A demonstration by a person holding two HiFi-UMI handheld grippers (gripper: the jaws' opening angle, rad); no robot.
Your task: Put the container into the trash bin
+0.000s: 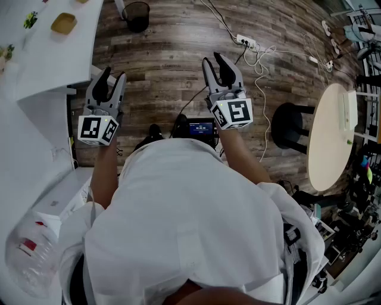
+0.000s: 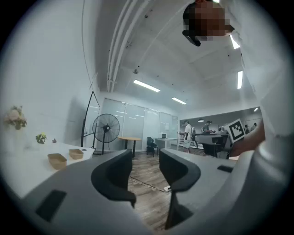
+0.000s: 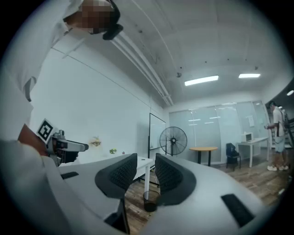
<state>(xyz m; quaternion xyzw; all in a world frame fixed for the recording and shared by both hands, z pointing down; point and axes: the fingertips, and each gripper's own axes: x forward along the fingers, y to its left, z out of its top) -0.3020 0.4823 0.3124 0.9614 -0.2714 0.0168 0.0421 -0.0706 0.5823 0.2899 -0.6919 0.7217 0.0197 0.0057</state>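
Observation:
A tan paper container (image 1: 63,23) lies on the white table (image 1: 47,59) at the upper left; in the left gripper view it (image 2: 57,160) sits beside a second one (image 2: 76,153). The black mesh trash bin (image 1: 137,16) stands on the wooden floor beyond the table, and shows low between the right jaws (image 3: 150,200). My left gripper (image 1: 113,80) (image 2: 144,160) is held level by the table's corner, open and empty. My right gripper (image 1: 214,62) (image 3: 145,165) is level over the floor, its jaws a little apart with nothing between them.
A power strip (image 1: 244,40) and white cables lie on the floor ahead. A black stool (image 1: 289,125) and a round table (image 1: 333,137) stand to the right. A small screen device (image 1: 199,127) sits at the person's feet. A standing fan (image 2: 105,128) is farther off.

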